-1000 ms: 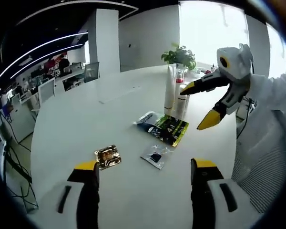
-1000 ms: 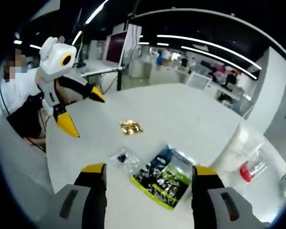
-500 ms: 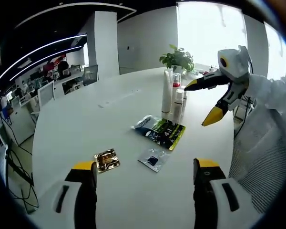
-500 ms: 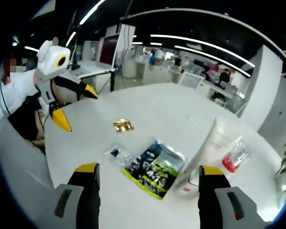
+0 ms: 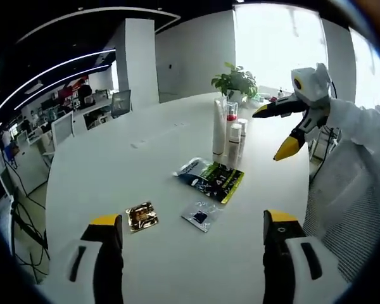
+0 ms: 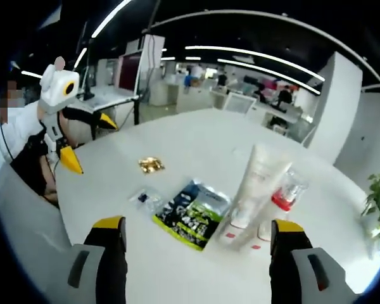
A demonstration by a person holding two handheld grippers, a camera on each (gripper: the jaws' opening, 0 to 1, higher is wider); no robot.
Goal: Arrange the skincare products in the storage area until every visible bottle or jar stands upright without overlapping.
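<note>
Both grippers empty, jaws spread wide, held above the white desk — nothing between the tips. Left gripper looks across the desk toward the products; right gripper looks at them from the other side. Right gripper also visible in the left gripper view at upper right, jaws apart, in the air just right of the bottles, not touching them. Left gripper visible in the right gripper view at far left, also open, well apart from the items.

Skincare products stand upright in a tight cluster near the desk's far edge: tall white tube, clear bottle with red cap, shorter white bottle, another white one behind. Whether they touch each other — cannot tell. Same cluster in the right gripper view: tall tube, red-capped bottle.

Flat on the desk just in front of the cluster: green-and-black sachet pack. Nearer the left gripper: small clear packet and gold foil packet, all apart from each other. Potted plant behind the bottles.
</note>
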